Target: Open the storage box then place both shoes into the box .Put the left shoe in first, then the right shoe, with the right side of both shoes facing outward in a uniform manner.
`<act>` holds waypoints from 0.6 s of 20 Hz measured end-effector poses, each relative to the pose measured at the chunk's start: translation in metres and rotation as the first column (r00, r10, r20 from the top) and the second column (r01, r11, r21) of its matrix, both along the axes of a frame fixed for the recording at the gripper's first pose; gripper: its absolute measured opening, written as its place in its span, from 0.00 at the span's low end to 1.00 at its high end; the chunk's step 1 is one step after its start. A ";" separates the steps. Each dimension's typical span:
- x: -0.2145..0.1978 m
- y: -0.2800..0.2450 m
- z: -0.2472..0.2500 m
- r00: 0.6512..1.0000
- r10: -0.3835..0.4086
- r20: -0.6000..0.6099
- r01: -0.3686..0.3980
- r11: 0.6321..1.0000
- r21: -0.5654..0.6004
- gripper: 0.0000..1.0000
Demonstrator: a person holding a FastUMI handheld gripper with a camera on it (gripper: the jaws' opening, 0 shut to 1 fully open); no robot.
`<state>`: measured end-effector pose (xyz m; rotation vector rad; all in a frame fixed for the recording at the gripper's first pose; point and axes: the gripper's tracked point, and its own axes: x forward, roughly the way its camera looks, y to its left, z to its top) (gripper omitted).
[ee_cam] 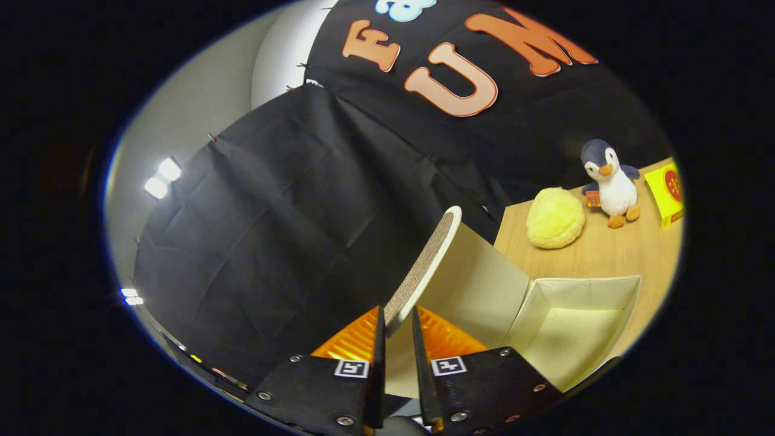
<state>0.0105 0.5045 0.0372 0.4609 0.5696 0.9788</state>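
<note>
My gripper (398, 324) is shut on a shoe (424, 266), held edge-on and lifted in the air. Its white-rimmed sole with a brownish textured face rises up and away from the fingertips (379, 330). Just beyond and to the right of the fingers stands the cream storage box (605, 284), open, its pale inside showing. Its lid flap (478, 284) stands up behind the shoe. The rest of the shoe is hidden by the fingers.
The box rests on a wooden table (605, 251). Behind it sit a round yellow plush (554, 218), a penguin plush (608, 181) and a yellow carton (666, 194). The black booth cloth (290, 230) hangs to the left.
</note>
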 end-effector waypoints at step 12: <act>0.022 -0.067 -0.046 0.981 -0.185 0.055 0.191 0.967 -0.168 0.98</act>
